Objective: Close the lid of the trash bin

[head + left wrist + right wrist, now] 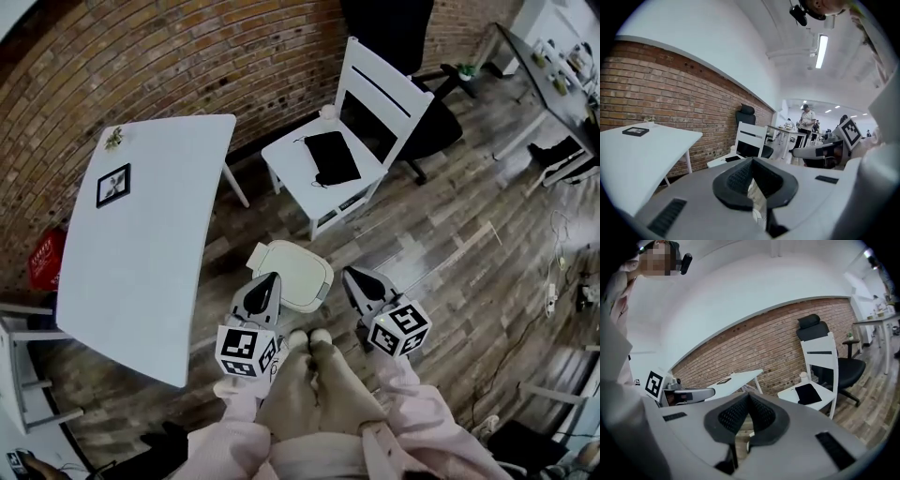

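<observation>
- The bin stands on the wood floor, just ahead of the person's feet and between the counter and the white chair.
- It looks like thin, pale plastic, so I judge it light, fairly stiff and smooth. A hard shove could slide or tip it.
- The lid appears to lie flat on top already. A small flap juts out at its far left corner, and this may be the hinge.
- The lid needs no grip. A light press down on its middle or front edge would seat it.
- What is inside the bin is hidden under the lid.
- The left hand-held gripper has its jaws together and holds nothing.
- The right hand-held gripper is likewise closed and empty. Both hover above the bin, apart from it.
- The chair seat carries a black pouch.
</observation>
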A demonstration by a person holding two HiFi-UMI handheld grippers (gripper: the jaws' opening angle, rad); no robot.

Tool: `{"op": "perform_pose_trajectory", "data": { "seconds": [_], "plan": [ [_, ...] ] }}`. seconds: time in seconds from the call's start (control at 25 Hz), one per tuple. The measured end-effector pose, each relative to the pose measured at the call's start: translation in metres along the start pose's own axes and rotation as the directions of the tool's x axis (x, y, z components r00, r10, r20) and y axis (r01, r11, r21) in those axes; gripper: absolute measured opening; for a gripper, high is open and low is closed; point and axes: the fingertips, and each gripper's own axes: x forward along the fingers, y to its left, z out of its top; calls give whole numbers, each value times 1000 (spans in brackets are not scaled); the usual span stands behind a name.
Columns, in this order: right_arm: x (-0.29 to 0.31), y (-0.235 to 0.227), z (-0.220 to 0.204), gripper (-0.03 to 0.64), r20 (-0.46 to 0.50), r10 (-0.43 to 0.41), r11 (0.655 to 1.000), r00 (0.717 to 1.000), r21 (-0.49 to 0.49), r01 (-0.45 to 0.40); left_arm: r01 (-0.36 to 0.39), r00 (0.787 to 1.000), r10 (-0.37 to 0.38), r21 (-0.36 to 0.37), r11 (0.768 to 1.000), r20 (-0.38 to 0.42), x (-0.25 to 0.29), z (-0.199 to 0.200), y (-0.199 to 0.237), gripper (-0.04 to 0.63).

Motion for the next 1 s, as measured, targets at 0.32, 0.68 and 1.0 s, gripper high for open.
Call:
{"op": "perform_pose_trajectory", "data": {
  "seconds": [0.32,0.68,1.0],
  "plan": [
    [-1,31,44,3,60,58,996,996,-77,-53,-62,992,58,30,998,113,-41,53,12,-8],
    [-8,52,80,3,134,65,991,989,-125,-48,-119,972,110,33,992,208,-74,87,26,-8],
    [-19,57,112,3,203,55,988,978,-151,-24,-154,955,136,46,987,264,-94,109,33,-8]
  ]
}}
